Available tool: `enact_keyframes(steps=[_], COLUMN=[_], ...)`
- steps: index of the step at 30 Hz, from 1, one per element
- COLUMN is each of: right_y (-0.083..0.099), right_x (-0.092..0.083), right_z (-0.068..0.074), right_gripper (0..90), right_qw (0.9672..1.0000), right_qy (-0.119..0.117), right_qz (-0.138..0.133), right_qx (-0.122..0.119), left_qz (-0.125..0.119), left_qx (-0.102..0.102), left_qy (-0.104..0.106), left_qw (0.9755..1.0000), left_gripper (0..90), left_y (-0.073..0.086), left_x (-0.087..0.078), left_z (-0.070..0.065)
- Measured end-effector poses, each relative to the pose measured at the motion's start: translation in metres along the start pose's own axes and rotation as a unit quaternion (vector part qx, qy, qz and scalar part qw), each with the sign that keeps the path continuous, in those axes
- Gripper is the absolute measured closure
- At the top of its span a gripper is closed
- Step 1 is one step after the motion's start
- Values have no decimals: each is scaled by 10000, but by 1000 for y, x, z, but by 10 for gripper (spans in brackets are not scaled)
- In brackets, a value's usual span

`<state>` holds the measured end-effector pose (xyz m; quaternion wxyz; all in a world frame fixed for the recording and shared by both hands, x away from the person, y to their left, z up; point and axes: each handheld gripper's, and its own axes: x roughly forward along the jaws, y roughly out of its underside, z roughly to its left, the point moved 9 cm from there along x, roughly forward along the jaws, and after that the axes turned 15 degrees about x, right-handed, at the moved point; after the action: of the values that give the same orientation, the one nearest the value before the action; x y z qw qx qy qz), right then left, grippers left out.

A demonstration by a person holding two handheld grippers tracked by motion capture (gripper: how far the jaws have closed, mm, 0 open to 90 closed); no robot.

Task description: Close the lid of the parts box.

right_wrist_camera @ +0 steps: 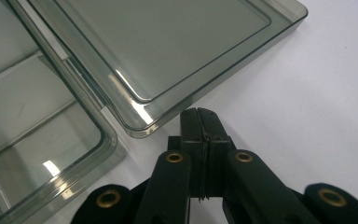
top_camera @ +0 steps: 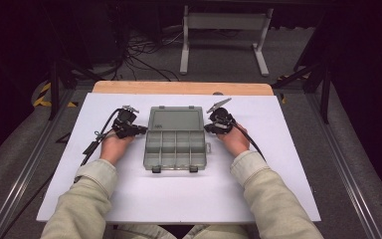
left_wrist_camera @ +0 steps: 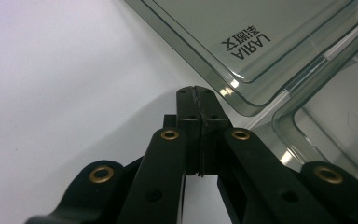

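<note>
On the white table [top_camera: 278,164], centre, lies the open compartment box [top_camera: 175,148], lid [top_camera: 175,119] laid flat at the far side, long axis left-right. Left gripper [top_camera: 143,129] and right gripper [top_camera: 207,128], both clenched empty, flank the hinge line equally near, tips pointing inward beside the lid's near corners.

This looks like a lab or test workspace. A white board [top_camera: 179,194] covers a wooden table [top_camera: 181,88]. Beyond the table, loose black cables [top_camera: 144,55] sprawl on grey carpet beside a grey metal stand [top_camera: 224,35]. Yellow-black hazard tape [top_camera: 44,94] marks the floor left of the table.
</note>
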<state>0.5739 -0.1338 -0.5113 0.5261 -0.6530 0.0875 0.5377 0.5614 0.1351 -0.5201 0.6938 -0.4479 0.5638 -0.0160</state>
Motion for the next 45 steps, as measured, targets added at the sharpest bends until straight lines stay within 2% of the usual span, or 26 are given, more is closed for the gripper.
enact_keyframes(steps=[14, 15, 17, 30, 45], right_y=[0, -1, -1, -5, -11], right_x=[1, 1, 1, 4, 9], right_z=[-1, -1, -1, -2, -4], right_gripper=[900, 900, 900, 900, 900], right_qw=[10000, 10000, 10000, 10000, 9998], right_qy=[-40, -44, -44, -7, 26], right_qz=[30, 29, 35, -39, -192], right_qx=[34, 30, 28, -21, 110], left_qz=[-29, -39, -50, -129, -203], left_qx=[-10, 47, 2, 15, 24], left_qy=[74, 55, 79, -49, -242], left_qw=[10000, 10000, 10000, 9999, 9995], left_gripper=[898, 897, 897, 898, 898], left_y=[-1, -1, -1, -5, -10], left_x=[2, 2, 2, 6, 10], left_z=[-1, 1, 0, 3, 6])
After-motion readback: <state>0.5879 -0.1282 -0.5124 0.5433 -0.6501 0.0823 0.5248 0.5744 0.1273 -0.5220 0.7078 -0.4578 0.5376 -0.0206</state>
